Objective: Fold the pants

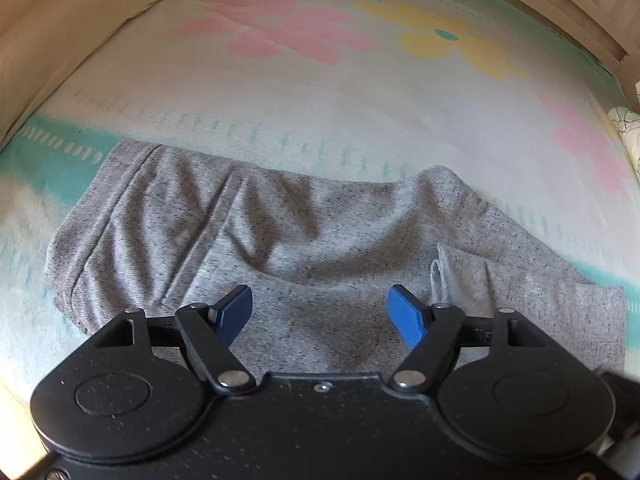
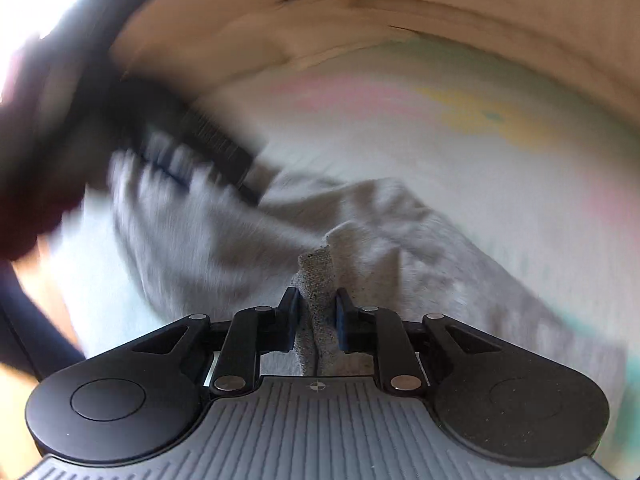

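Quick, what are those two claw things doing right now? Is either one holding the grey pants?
Left gripper: open, empty, fingers spread above the grey pants.
Right gripper: fingers closed on a bunched fold of the pants.

I note flowered blanket (image 1: 304,92) spread flat: pink flower (image 1: 280,28) beside yellow flower (image 1: 452,40), teal border. Beige pillow (image 1: 60,28) at far left corner. Wooden bed frame (image 1: 576,4) along right edge.

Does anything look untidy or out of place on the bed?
The grey pants lie rumpled, with creases and one edge flipped over at the right. The right gripper pinches a bunched fold.
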The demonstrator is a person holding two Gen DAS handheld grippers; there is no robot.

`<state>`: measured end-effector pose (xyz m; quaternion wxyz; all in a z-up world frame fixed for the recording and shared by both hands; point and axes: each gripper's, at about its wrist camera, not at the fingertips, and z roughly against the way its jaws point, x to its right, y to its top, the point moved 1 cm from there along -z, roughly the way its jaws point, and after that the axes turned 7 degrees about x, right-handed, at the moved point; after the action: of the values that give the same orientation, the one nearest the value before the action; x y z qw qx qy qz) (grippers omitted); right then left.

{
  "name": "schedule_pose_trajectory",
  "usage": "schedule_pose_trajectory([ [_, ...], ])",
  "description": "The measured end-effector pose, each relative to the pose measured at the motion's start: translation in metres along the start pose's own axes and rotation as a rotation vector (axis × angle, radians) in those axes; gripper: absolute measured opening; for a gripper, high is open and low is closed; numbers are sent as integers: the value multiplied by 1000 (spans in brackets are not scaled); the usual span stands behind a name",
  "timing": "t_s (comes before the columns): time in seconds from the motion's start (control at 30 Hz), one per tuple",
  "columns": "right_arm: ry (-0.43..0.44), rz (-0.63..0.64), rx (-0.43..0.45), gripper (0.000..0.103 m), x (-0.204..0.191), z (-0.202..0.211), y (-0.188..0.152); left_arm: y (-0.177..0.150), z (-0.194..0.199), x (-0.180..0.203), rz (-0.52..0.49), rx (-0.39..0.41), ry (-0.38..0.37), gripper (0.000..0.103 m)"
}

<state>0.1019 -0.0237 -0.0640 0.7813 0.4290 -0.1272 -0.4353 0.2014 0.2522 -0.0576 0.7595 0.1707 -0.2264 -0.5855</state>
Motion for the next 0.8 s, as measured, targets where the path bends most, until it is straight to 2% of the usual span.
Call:
schedule_pose_trajectory([
  [0.1, -30, -205, 72, 18, 49, 30, 15, -3, -3, 13, -22, -8, -15, 74],
  [0.2, -94, -347, 154, 18, 93, 64, 22, -12, -4, 40, -87, -11, -47, 74],
  [0.33, -155, -435, 286, 18, 131, 111, 24, -33, -1, 90, -228, 20, -105, 74],
  [0.53, -257, -522, 437, 17, 169, 172, 8, -68, 3, 165, -456, 92, -181, 74],
  [0.67, -366, -562, 534, 17, 194, 206, -6, -84, -4, 196, -495, 64, -236, 74],
  [0.8, -438, -628, 576, 18, 216, 227, -24, -103, -9, 229, -567, 59, -254, 74],
])
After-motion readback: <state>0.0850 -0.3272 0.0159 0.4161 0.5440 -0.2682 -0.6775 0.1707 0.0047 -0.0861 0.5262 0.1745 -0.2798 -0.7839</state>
